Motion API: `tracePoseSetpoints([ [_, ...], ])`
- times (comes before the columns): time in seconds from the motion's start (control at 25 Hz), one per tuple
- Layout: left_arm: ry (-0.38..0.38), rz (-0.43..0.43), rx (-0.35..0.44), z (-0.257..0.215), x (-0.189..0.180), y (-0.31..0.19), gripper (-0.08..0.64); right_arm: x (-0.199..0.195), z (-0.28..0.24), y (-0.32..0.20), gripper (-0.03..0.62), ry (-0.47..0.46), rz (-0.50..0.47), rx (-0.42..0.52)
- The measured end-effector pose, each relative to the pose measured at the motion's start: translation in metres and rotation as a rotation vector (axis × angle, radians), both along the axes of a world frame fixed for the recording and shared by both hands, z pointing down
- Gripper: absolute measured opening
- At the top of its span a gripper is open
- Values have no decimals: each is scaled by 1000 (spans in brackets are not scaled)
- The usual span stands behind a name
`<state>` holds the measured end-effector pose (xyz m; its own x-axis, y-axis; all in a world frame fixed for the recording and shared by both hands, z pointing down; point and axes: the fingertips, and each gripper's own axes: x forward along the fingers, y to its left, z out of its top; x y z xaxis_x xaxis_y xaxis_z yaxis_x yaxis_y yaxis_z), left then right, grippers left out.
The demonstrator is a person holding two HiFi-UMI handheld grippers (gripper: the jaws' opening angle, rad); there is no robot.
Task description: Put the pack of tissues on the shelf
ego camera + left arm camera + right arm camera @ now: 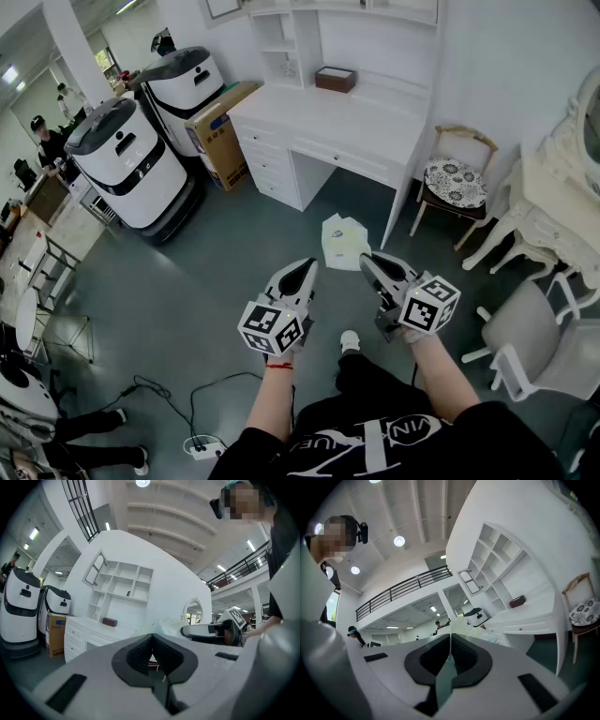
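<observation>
Grey floor (206,281) before white worktop (319,117) and shelf (281,47). From the head: pack of tissues (345,242) aloft at both tips, well short of shelf. Only in right gripper view: pack's thin edge pinched inside right gripper (450,635). Left gripper (151,636) closed, tip by pack.

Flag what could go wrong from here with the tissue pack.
1. The left gripper and right gripper each pinch the pack of tissues only by an edge, at the tips of their jaws; it may slip or the wrapper may tear.
2. The shelf rises at the back of the desk, some way ahead; if the grippers drift apart on the way, the pack could be pulled loose.
</observation>
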<state>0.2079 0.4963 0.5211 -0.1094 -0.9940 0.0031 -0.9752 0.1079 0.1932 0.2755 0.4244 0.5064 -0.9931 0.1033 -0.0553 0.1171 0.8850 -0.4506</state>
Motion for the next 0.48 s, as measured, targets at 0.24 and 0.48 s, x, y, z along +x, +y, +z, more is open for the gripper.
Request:
tracePoseSetpoints([
  [0.24,3,-18,-9,-1,-47,-28,8,-50,3,-31,14,14,-8,-3],
  [0.48,12,-55,-31,-4,-98,-52,8,-103,1,-64,14,8,-32,-38],
])
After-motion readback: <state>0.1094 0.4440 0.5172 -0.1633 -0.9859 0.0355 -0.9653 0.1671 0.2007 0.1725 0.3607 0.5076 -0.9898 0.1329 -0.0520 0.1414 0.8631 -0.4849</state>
